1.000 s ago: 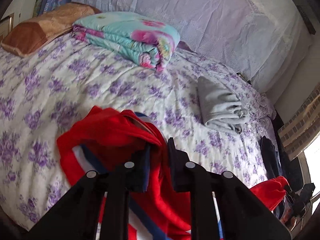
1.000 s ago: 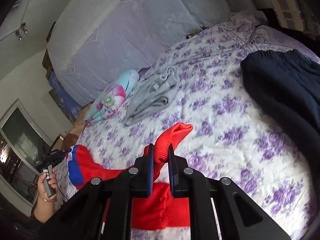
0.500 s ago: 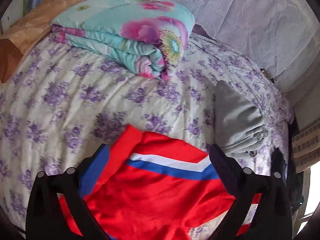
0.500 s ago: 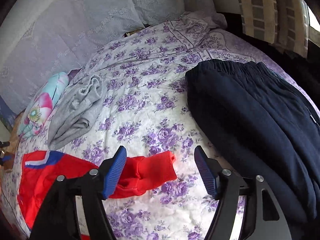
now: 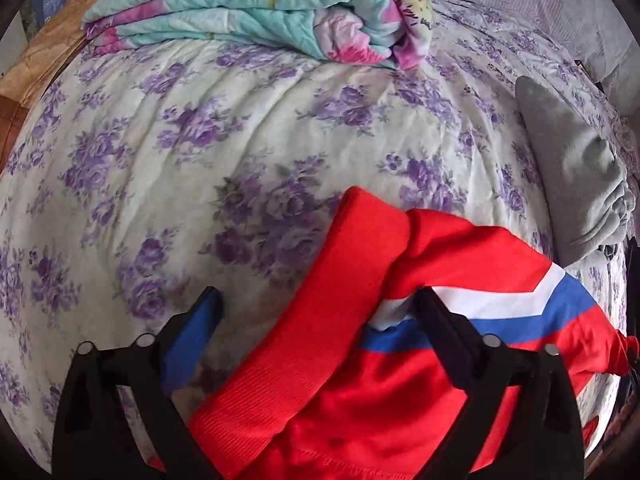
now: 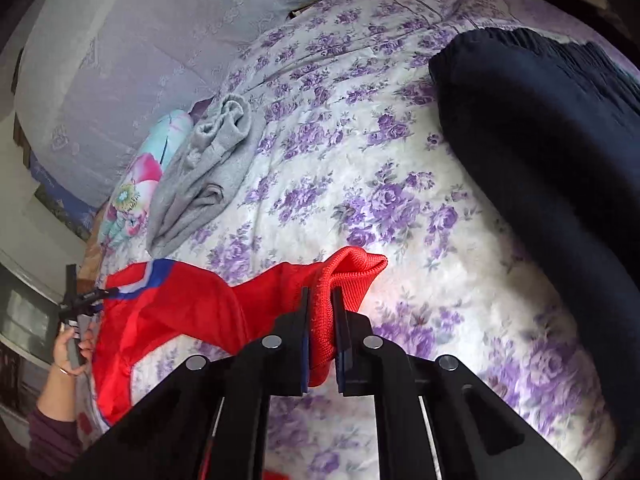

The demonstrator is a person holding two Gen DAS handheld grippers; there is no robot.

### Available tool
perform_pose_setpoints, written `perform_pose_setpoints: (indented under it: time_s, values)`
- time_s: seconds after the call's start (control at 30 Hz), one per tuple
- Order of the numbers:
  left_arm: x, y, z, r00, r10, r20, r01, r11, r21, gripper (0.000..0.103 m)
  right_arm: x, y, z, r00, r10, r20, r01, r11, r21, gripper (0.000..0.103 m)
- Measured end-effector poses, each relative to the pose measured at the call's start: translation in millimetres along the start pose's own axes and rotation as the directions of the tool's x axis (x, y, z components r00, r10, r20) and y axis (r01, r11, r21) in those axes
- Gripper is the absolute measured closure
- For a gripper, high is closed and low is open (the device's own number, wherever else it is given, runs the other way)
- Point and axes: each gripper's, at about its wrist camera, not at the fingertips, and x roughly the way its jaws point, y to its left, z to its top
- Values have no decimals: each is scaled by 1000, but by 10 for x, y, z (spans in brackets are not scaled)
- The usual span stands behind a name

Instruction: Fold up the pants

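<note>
The right gripper (image 6: 320, 332), just closing, pinches a red cuff of the pants (image 5: 400, 380) on the bed (image 5: 200, 160); the left gripper (image 5: 316, 336), narrowing, straddles the waistband, ungripped. Regrasping suggests another fold.

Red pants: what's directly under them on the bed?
The red pants lie on the purple-flowered bedspread, which shows all around them. Whether anything else lies beneath the fabric cannot be seen.
</note>
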Motion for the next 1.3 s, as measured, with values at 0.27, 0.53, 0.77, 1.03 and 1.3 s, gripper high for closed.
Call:
perform_pose_setpoints:
  time_s: [0.27,0.53,0.77,1.03,1.3]
  values:
    - [-300,117,-13,986,13,166,9,991,-130,72,-505,276,356,998,-44,32,41,995,91,86]
    - [-481,923,-105,981,67,183,2,936,-352,71,-133,370,612,939,-281,197,307,945,-112,22]
    - [-534,127,-174,981,28,191,-31,999,12,19,-544,404,-147,981,-34,191,119,882,-456,22]
    - [26,-88,-84,999,14,32,-15,1000,22,19,26,939,-387,935,-307,180,314,477,-821,77]
    - [-288,266,-139,986,53,161,-20,980,-199,56,402,1029,663,908,-354,225,409,625,-665,72]
